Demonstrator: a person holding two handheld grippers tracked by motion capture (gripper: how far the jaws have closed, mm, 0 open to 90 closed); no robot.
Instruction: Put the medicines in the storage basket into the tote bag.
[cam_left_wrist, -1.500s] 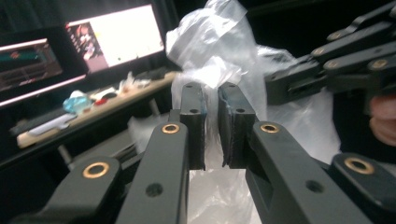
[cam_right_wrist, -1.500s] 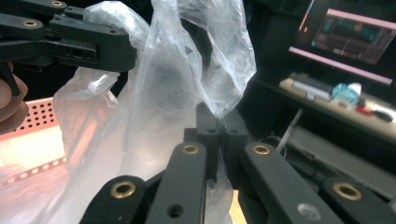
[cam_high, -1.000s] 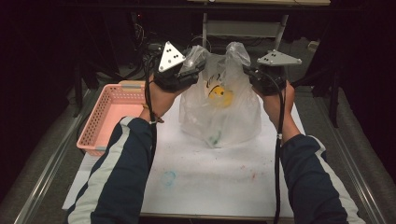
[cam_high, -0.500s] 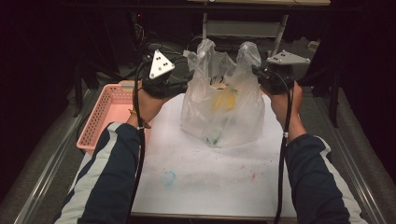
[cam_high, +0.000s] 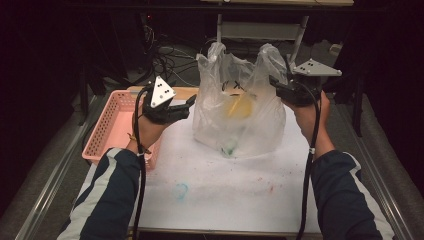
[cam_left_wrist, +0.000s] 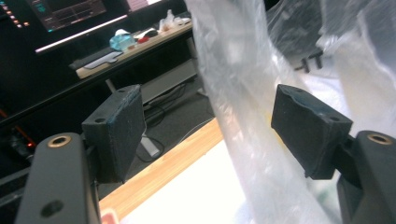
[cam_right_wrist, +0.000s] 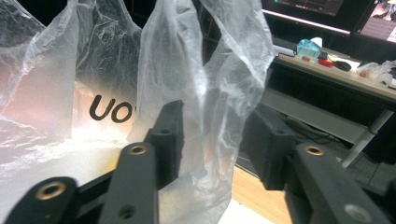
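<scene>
- Bag (cam_high: 240, 107): clear plastic carrier, stands at the far middle of the white table (cam_high: 225, 200), both handle loops up. Yellow item (cam_high: 239, 106) and something green (cam_high: 229, 148) show through the film; can't identify either.
- Change vs 1.0 s ago: left gripper (cam_high: 189, 102) was at the left handle (cam_high: 212, 57) with the plastic bunched at its jaws. Half a second ago it had already moved left of the bag. It now sits clear of the bag on the left, and the handle stands by itself.
- Left gripper view confirms: the left gripper's (cam_left_wrist: 205, 126) jaws are spread wide, with the handle strip (cam_left_wrist: 238, 93) hanging loose between the pads (cam_left_wrist: 116, 126). No pinch; contact with the right-hand pad can't be ruled out.
- Right gripper (cam_high: 274, 85) remains at the right handle (cam_high: 272, 62). In the right gripper view its jaws (cam_right_wrist: 212, 140) sit either side of the film (cam_right_wrist: 205, 70), which passes between them. There is a visible gap, so a loose hold at best. Can't tell if it truly pinches.
- Bag mouth looks wider than 1.0 s ago, with handles farther apart.
- Judgement: left side has been released, so either the bag is being left open or the left gripper is about to regrip. The bag is self-supporting for now but floppy, and the left handle could sag.
- Pink basket (cam_high: 107, 130): on the left, beside the left hand (cam_high: 150, 127), apart from the bag.
</scene>
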